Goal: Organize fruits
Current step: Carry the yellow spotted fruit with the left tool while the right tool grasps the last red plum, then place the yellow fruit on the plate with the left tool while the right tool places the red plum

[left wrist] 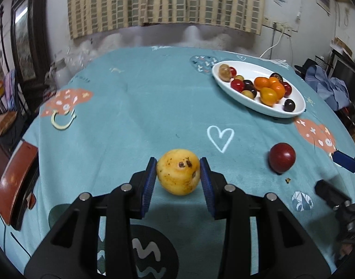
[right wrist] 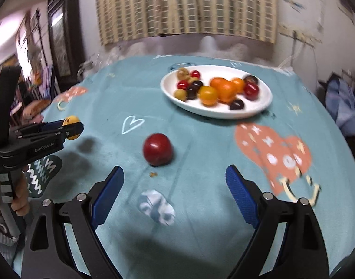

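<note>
The left gripper (left wrist: 178, 173) clamps the yellow fruit (left wrist: 178, 171); the right gripper (right wrist: 175, 186) gapes empty near the red fruit (right wrist: 157, 148), seemingly a plum, mid-table.

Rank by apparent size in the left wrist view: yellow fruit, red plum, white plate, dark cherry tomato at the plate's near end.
1. white plate
2. yellow fruit, though nearness to the camera inflates it
3. red plum
4. dark cherry tomato

Spotted yellow fruit (left wrist: 178, 171) clamped, lifted off cloth — red plum (left wrist: 282, 158) on cloth — small fruits on white plate (left wrist: 247, 103).
</note>
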`<action>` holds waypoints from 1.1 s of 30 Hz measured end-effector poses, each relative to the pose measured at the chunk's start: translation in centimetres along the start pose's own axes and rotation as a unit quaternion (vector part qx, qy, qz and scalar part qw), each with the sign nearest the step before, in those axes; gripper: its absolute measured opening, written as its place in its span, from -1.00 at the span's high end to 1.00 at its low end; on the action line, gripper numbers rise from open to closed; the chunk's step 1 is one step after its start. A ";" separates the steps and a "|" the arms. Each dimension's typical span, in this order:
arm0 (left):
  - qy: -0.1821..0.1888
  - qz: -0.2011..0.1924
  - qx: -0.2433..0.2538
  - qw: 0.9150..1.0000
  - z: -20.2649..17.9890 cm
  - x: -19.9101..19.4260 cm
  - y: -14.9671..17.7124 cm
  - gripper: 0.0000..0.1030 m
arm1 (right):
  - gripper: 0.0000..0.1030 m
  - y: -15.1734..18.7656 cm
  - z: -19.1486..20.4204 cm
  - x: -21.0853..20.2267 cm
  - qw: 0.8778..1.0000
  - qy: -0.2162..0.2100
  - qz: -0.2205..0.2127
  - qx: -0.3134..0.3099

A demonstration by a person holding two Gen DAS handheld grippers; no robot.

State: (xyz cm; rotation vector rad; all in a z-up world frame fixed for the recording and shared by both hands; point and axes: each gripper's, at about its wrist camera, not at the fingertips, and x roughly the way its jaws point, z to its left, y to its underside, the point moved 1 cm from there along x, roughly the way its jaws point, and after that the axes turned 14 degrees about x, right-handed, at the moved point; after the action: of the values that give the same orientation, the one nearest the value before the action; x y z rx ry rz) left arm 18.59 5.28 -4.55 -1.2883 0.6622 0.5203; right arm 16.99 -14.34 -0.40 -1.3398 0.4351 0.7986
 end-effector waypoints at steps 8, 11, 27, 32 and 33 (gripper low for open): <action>0.008 0.003 -0.003 1.000 -0.1 0.0 0.1 0.26 | -0.17 -1.3 1.6 4.6 0.999 0.009 0.043 -0.012; 0.010 0.005 0.000 1.000 -0.3 0.2 0.1 0.26 | 0.01 -1.3 1.5 5.5 0.999 0.007 0.054 -0.005; 0.024 0.014 0.009 1.000 -1.1 0.7 0.4 0.26 | 0.24 -0.1 -3.3 -2.5 0.997 -0.012 -0.024 0.066; 0.013 -0.009 0.038 0.999 -3.4 -1.4 1.0 0.26 | 0.24 1.9 -4.6 -3.3 0.996 -0.008 -0.018 0.082; 0.005 -0.022 0.047 0.999 -4.2 -2.3 1.1 0.26 | 0.24 1.8 -4.3 -3.8 0.996 -0.013 -0.030 0.078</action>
State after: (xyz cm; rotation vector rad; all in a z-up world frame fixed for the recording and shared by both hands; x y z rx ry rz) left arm 15.53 1.40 -4.30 -1.2143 0.6592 0.4418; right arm 13.82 -19.41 0.10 -1.1905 0.4259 0.7171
